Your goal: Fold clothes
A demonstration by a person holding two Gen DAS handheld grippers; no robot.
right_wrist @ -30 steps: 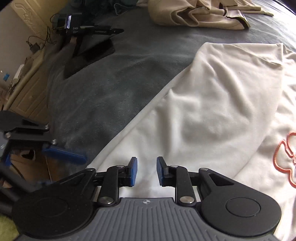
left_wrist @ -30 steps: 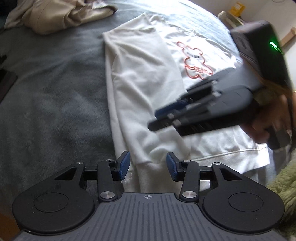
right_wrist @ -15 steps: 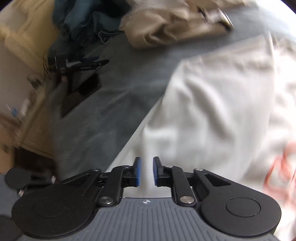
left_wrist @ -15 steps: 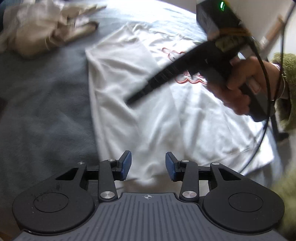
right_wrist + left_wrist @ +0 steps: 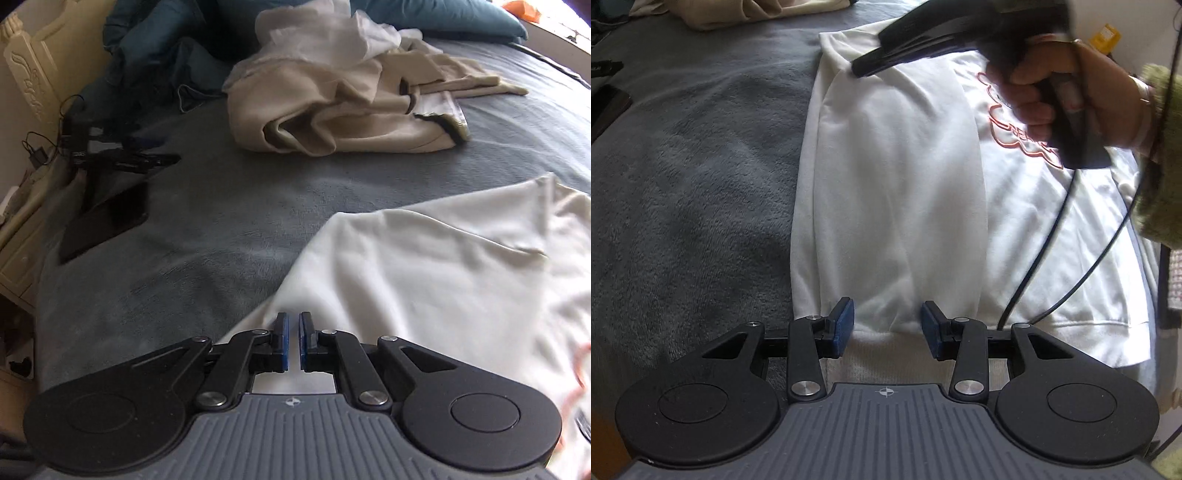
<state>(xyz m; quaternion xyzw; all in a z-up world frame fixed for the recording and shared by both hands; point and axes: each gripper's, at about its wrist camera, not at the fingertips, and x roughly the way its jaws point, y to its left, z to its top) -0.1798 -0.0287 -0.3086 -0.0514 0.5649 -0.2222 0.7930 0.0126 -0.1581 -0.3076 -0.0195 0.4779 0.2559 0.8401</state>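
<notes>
With the white sweatshirt (image 5: 897, 192) flat on the bed (image 5: 694, 177), one side folded in, my left fingers (image 5: 887, 328) gape at its hem, my right fingers (image 5: 291, 341) nearly clenched, empty, above its shoulder, so folding looks midway.

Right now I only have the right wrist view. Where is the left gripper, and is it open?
Observer: The left gripper is open. It sits at the near hem of the white shirt, with one pad on each side of the folded-over panel's end.
Operator: Where on the shirt is my right gripper?
Observer: The right gripper has its tip at the far shoulder corner, beside the grey blanket. I cannot tell whether it is pinching any cloth.
Operator: Is anything trailing?
Observer: A black cable hangs from the right gripper and crosses the shirt toward the hem.
</notes>
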